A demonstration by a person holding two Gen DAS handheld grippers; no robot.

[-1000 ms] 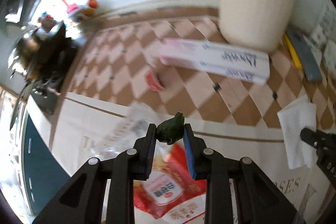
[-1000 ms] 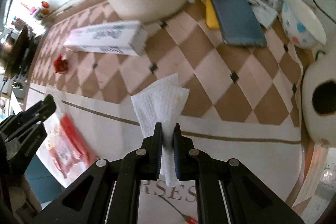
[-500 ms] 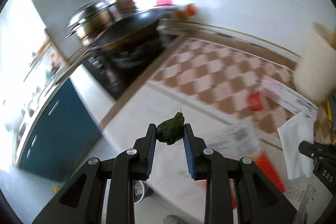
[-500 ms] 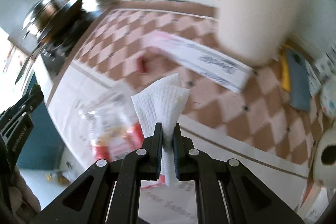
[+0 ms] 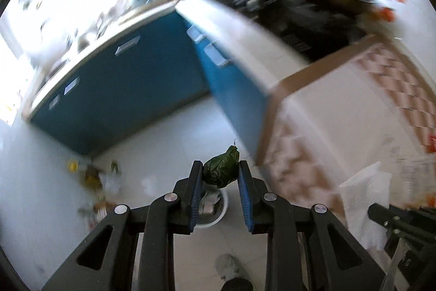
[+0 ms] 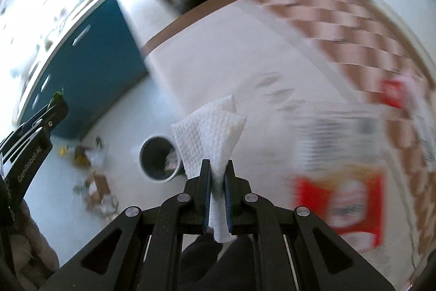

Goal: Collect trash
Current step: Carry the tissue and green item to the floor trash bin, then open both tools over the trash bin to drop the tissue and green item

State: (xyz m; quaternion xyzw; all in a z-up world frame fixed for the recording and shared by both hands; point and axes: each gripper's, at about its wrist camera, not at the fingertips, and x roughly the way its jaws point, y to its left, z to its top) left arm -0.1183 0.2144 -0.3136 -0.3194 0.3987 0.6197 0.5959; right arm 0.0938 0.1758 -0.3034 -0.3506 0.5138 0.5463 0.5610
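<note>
My left gripper [image 5: 220, 168] is shut on a crumpled dark green scrap [image 5: 222, 167] pinched between its blue pads. It hangs over the pale floor, above a round white-rimmed trash bin [image 5: 216, 209] partly hidden behind the fingers. My right gripper [image 6: 217, 167] is shut on a folded white paper towel [image 6: 211, 127] that fans out above the fingertips. The same bin [image 6: 159, 158], dark inside, lies on the floor just left of the towel. The left gripper [image 6: 55, 104] shows at the left edge of the right wrist view, the towel [image 5: 365, 198] at the right of the left wrist view.
Loose scraps of litter [image 6: 92, 171] lie on the floor left of the bin. Blue cabinets [image 5: 130, 89] stand behind. The counter's white edge and checkered top [image 6: 313, 26] fill the right, with a red-and-white packet [image 6: 340, 198] and a clear wrapper on it.
Both grippers have swung left off the counter and out over the floor, rolling as they went. The bin and floor litter have come into view. Both grips are unchanged.
</note>
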